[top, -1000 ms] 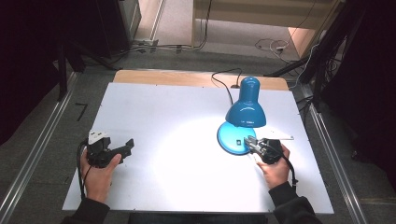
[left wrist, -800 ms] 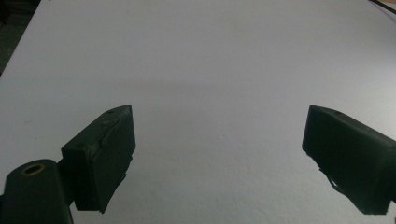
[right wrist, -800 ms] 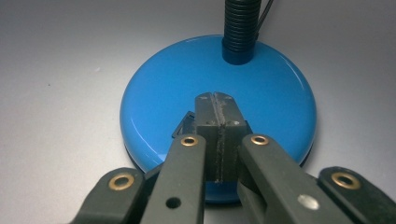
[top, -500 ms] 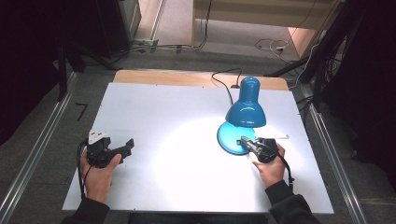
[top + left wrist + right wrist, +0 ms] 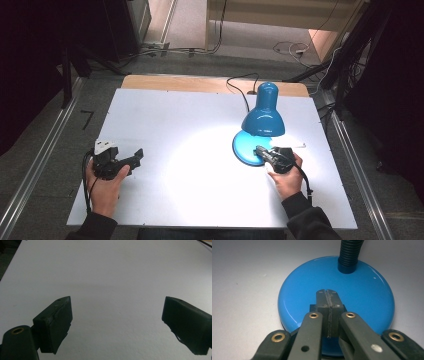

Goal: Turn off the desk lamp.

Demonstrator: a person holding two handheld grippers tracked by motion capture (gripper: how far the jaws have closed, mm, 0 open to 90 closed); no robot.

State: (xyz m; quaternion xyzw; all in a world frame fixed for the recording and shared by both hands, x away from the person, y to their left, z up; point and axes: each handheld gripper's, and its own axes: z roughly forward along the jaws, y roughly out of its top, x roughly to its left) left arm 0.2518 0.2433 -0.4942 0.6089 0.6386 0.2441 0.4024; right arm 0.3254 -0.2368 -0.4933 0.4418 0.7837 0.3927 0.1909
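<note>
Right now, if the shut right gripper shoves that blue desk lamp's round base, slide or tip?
Probably slides: the blue desk lamp's glossy round base sits flat on the smooth white table. Some tip risk: the shade leans out on a ribbed flexible neck. The right gripper could skid.

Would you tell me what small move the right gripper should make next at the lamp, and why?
Probably press straight down. The right gripper has its jaws shut together, nothing between them, tips over a dark square part, perhaps the switch, on the blue lamp base. The lamp is lit; contact is unclear.

Lit blue desk lamp [image 5: 262, 122] stands at table's right.
</note>
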